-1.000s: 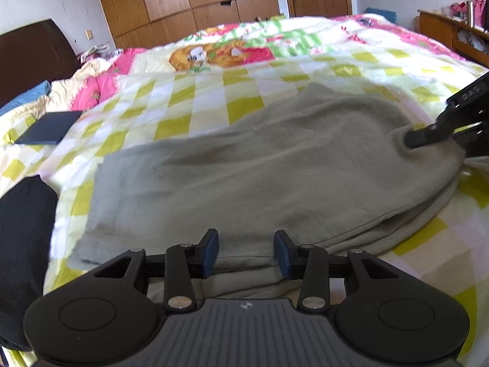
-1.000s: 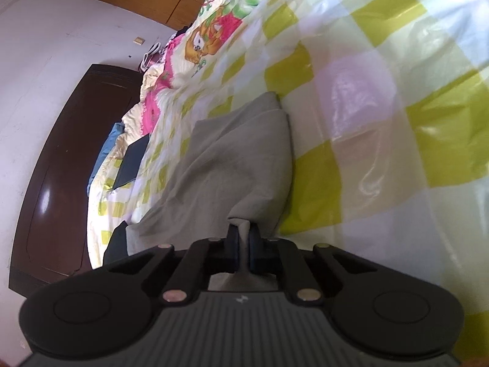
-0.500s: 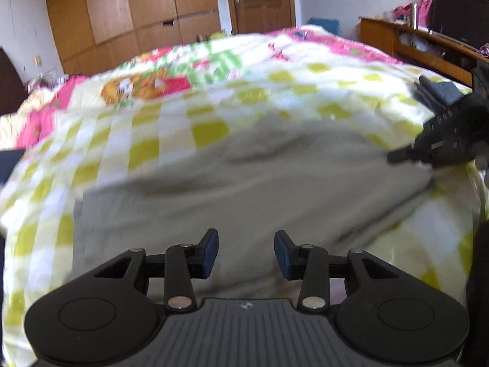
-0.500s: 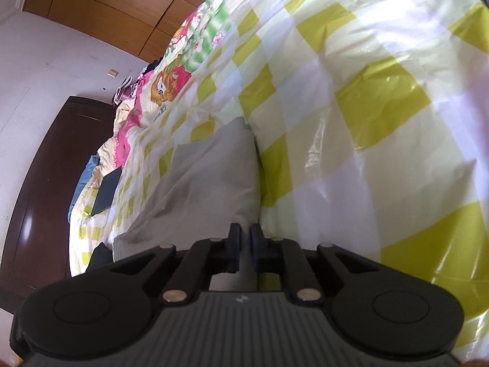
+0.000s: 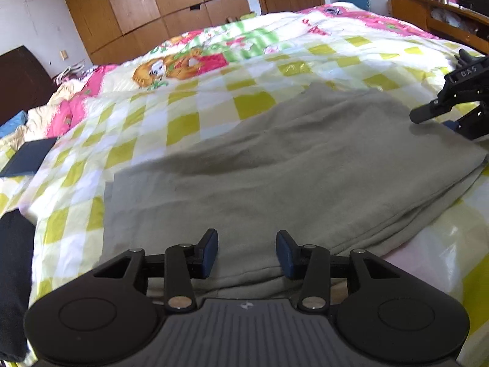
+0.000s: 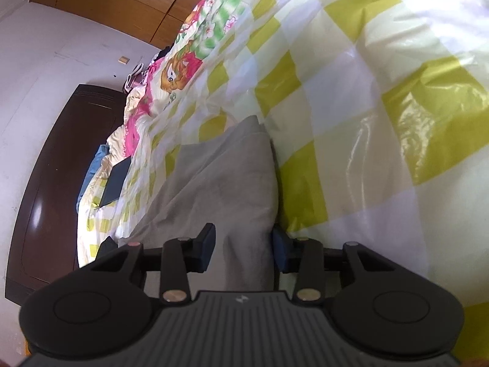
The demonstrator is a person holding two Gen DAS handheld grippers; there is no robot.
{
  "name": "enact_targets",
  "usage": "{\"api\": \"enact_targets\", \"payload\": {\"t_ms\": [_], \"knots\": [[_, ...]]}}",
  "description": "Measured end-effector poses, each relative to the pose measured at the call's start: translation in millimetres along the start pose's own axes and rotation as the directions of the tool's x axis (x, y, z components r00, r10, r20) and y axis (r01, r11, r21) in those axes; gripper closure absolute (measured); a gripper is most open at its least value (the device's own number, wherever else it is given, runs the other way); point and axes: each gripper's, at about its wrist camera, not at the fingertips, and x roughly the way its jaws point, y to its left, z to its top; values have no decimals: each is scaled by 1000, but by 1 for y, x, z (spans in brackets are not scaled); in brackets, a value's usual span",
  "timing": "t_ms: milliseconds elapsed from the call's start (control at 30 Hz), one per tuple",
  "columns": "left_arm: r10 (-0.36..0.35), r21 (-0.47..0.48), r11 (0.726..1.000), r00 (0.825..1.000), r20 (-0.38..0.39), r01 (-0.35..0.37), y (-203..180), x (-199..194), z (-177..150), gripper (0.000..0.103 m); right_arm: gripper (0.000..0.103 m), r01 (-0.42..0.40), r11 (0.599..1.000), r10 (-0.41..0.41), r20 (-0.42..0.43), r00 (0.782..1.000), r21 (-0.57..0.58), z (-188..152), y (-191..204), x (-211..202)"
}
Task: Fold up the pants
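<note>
Ahead of our left gripper point(image 5: 247, 252), the grey, soft fabric pants point(image 5: 275, 165) are lying folded on the yellow-and-white checked bedspread point(image 5: 183, 122); its jaws are standing apart, holding nothing. Our right gripper point(image 6: 243, 249) is hovering at the pants' far right edge, jaws spread, cloth lying loose between them.
</note>
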Motion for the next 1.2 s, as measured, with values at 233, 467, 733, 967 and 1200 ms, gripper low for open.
{"api": "enact_targets", "payload": {"t_ms": [233, 467, 733, 967, 1200], "knots": [[-73, 6, 997, 997, 18, 73, -20, 16, 17, 47, 61, -1, 1000, 1, -6, 1000, -19, 0, 2, 10], [-94, 104, 991, 995, 40, 89, -49, 12, 10, 47, 86, 13, 998, -11, -22, 1000, 67, 5, 5, 19], [-60, 30, 998, 995, 81, 57, -22, 26, -5, 47, 97, -36, 999, 36, 45, 998, 14, 2, 73, -7], [-88, 38, 996, 987, 137, 84, -12, 1, -26, 46, 97, 8, 978, -5, 16, 1000, -209, 2, 215, 28], [-65, -185, 979, 993, 103, 84, 61, -19, -58, 45, 97, 40, 908, -122, -171, 978, -418, -53, 302, 147]]}}
